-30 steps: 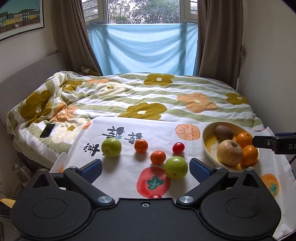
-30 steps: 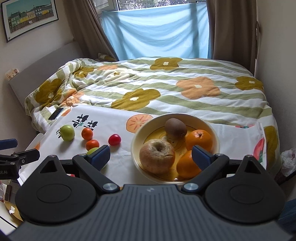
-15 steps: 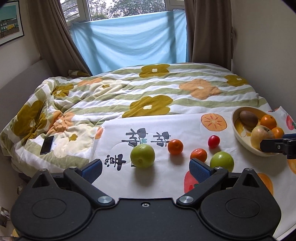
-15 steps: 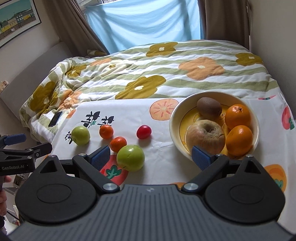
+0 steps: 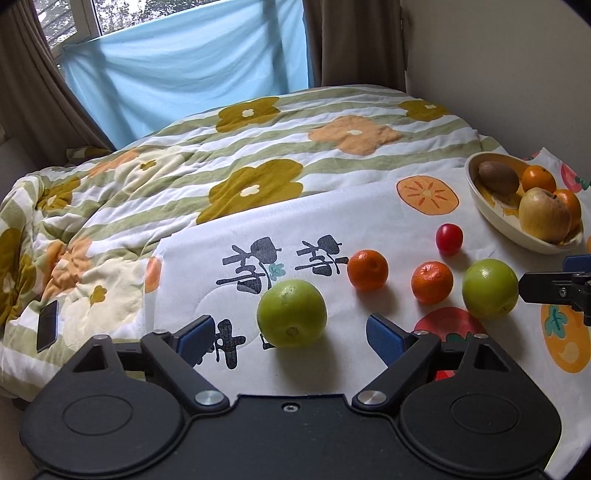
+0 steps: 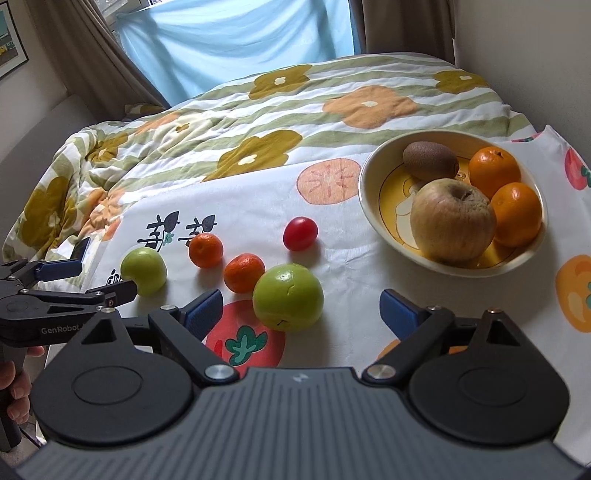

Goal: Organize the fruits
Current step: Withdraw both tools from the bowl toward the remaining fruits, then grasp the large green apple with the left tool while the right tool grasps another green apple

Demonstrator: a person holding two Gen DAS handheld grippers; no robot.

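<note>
Left gripper (image 5: 290,334) unclenched and narrowing, green apple (image 5: 291,313) between its pads, untouched.

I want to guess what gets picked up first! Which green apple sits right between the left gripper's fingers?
The green apple farthest from the bowl, beside the black printed writing. The other green apple lies beside the orange tangerines.

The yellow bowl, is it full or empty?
Partly full. The bowl holds a kiwi, a brownish apple and two oranges, with yellow bottom showing.

Soft window (image 5: 74,22) daylight, sharp centre, fisheye-bent edges, faint shadows
</note>
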